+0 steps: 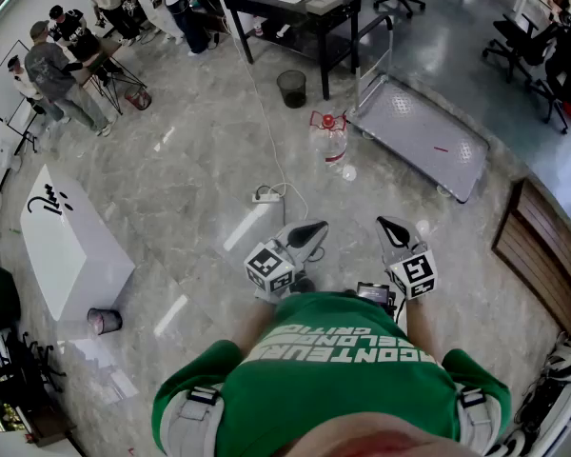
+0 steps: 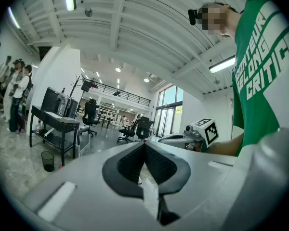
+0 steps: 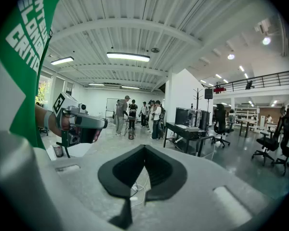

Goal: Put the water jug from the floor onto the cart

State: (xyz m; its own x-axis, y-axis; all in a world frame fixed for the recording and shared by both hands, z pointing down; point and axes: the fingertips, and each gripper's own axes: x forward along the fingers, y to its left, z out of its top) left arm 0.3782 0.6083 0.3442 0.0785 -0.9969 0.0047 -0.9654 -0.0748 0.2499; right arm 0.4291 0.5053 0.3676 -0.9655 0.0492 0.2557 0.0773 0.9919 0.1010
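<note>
We read "CRITIC", white on green shirt (image 2: 262, 76); lines above it cut off. Black scrawl on white box (image 1: 71, 241), frame left, unreadable. Left gripper (image 1: 314, 228) and right gripper (image 1: 388, 225), lower centre: we see jaws pressed together, nothing held. Water jug (image 1: 332, 141), clear plastic with red top, upright on glossy stone-look floor (image 1: 190, 188), upper centre, just left of cart (image 1: 428, 141), which has flat grey deck.

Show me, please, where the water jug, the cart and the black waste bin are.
water jug (image 1: 335, 149), head view, on its clear body.
cart (image 1: 414, 131), head view, on its bare grey deck.
black waste bin (image 1: 291, 90), head view, on its side wall.
</note>
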